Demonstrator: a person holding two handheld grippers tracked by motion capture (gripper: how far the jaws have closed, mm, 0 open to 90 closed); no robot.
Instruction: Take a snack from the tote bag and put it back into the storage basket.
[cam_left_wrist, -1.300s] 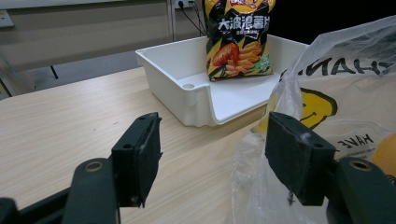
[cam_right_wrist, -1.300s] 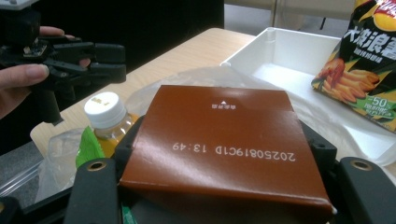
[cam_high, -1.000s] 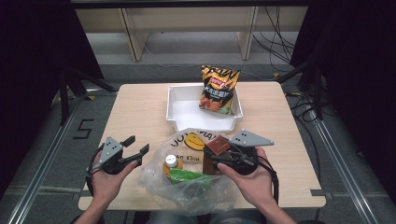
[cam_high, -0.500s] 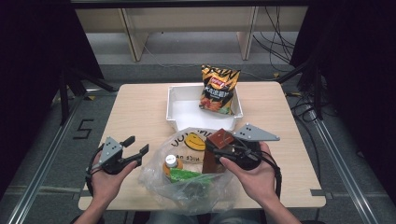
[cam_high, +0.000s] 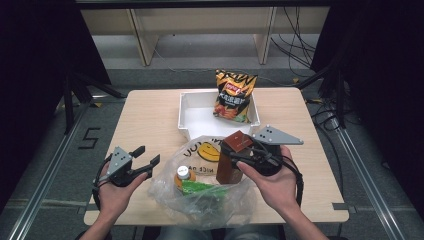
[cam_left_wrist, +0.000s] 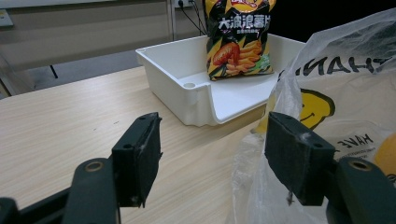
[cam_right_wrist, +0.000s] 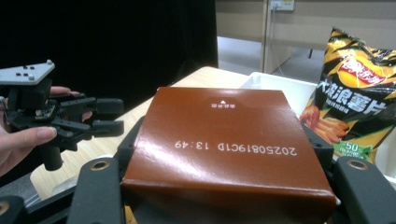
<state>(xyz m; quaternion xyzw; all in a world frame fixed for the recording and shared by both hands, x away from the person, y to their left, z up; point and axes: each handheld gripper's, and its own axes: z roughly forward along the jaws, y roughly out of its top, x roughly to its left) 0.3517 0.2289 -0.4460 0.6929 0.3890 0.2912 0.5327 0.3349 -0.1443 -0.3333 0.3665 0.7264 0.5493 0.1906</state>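
the glossy brown cardboard carton stands upright, half out of the clear plastic smiley bag at the table's near edge, clamped between the right gripper jaws. left gripper waits open just left of the bag. unloading seems underway; next, lift it clear toward the far white plastic tray beside the yellow-black crisp packet.

Left gripper held low in left hand, jaws apart, nothing between. Right gripper gripped in right hand, raised, jaws clamped wide on a box.
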